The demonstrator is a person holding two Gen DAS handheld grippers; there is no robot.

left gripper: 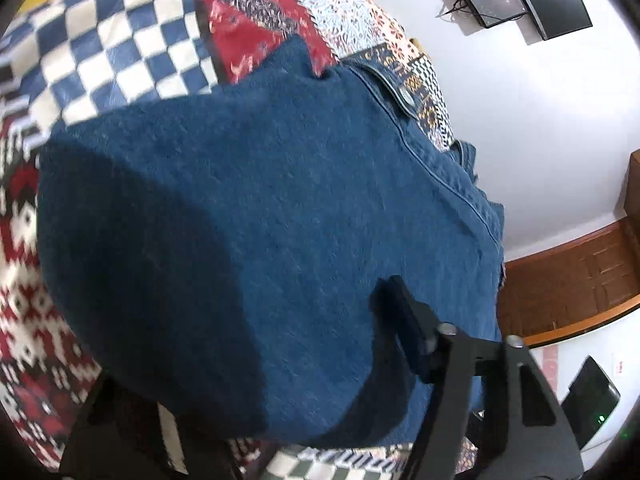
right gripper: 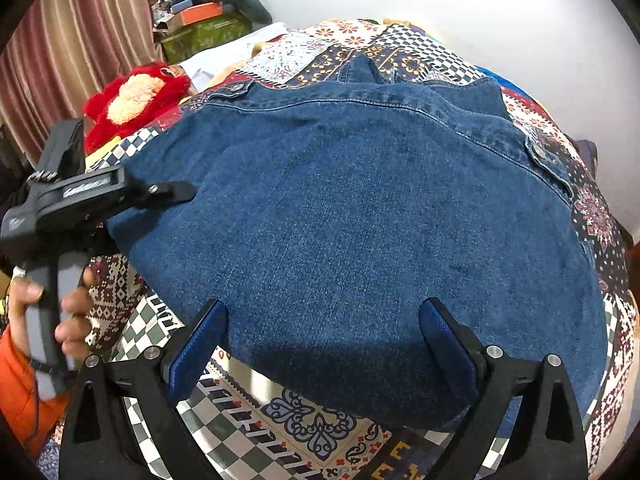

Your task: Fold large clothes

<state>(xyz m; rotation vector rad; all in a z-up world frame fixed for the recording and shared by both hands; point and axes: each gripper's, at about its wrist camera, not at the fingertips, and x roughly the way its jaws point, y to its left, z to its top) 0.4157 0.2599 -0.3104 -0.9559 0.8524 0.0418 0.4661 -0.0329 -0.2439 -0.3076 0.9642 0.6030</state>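
A blue denim jacket (right gripper: pixel 360 216) lies spread flat, back side up, on a patchwork bedspread (right gripper: pixel 280 420); it also fills the left wrist view (left gripper: pixel 260 240). My right gripper (right gripper: pixel 322 344) is open and empty, its blue-padded fingers (right gripper: pixel 448 344) standing wide over the jacket's near hem. My left gripper (right gripper: pixel 176 194) shows in the right wrist view at the jacket's left edge, held in a hand. In its own view one black finger (left gripper: pixel 404 320) lies over the denim and the other is hidden under the cloth; whether it grips the cloth is unclear.
A red and cream plush toy (right gripper: pixel 136 100) lies at the bed's far left by a striped curtain (right gripper: pixel 80 40). Boxes and clutter (right gripper: pixel 204 20) are stacked behind it. A white wall (right gripper: pixel 520 20) runs along the bed's far side. A wooden panel (left gripper: pixel 568 280) stands at the right.
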